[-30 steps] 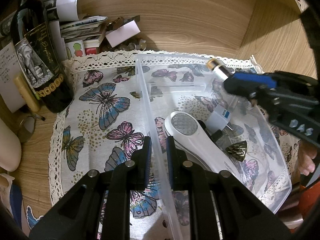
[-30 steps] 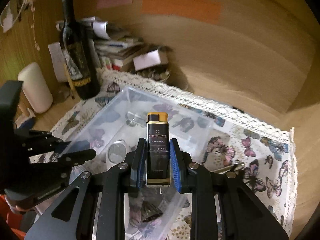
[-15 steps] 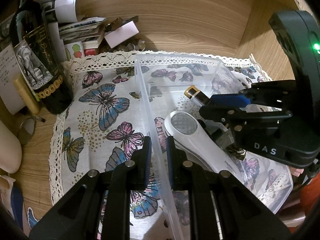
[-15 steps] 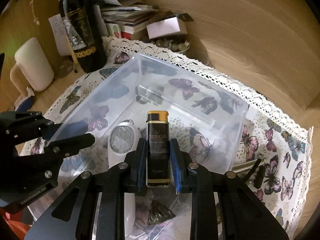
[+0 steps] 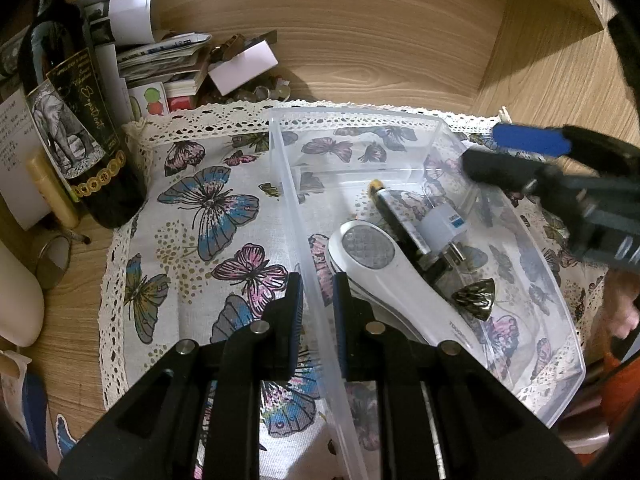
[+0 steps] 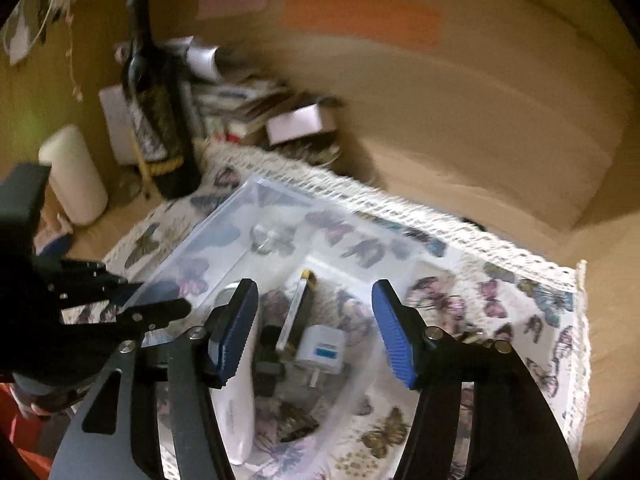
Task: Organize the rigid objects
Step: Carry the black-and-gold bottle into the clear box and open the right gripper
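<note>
Where left gripper (image 5: pixel 316 300) pinches bin (image 5: pixel 304 240): lighter (image 5: pixel 396 216) inside.

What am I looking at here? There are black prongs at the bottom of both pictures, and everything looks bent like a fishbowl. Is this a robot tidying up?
No robot: a person holds a pair of hand-operated tongs in each hand, and each pair carries a wide-angle camera looking along its two fingers, which bends the view.

One picture is from the left tongs. They are shut on the side wall of a clear plastic bin, one finger inside, one outside. The other is from the right tongs, which are open and empty above the bin.

The bin sits on a butterfly cloth on a wooden desk. In it lie a black lighter with a gold cap, a white handheld device, a white plug adapter and a small metal piece. A wine bottle stands beside the cloth.
</note>
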`<state>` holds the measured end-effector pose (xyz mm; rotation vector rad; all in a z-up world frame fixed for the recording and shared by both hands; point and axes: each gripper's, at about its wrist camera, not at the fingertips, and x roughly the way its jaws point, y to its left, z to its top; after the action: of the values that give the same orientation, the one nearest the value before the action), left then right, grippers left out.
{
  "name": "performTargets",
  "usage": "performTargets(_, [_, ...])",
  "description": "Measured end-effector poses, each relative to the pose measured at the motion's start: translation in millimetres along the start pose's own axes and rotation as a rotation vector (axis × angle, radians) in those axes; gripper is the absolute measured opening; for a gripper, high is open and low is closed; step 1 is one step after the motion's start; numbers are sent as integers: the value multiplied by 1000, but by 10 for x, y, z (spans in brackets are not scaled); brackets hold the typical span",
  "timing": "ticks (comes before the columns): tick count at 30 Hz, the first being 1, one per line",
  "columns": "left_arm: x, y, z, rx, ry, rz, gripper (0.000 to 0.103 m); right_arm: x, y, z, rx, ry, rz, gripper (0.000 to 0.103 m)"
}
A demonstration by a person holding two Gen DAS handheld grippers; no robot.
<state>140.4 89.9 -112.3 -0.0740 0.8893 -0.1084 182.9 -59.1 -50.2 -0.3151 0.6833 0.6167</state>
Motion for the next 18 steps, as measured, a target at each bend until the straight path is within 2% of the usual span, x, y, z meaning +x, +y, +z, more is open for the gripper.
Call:
performTargets(7, [-1, 5, 6, -3, 1, 0, 13, -223, -429, -6, 79, -45, -109, 57])
performTargets(10, [-2, -6, 7, 1, 0, 6, 13, -247, -615, -46, 127, -51, -163, 68])
performTargets(18, [-1, 6, 15, -1, 2, 4, 13, -32, -1019, -356, 223, 38, -246, 69])
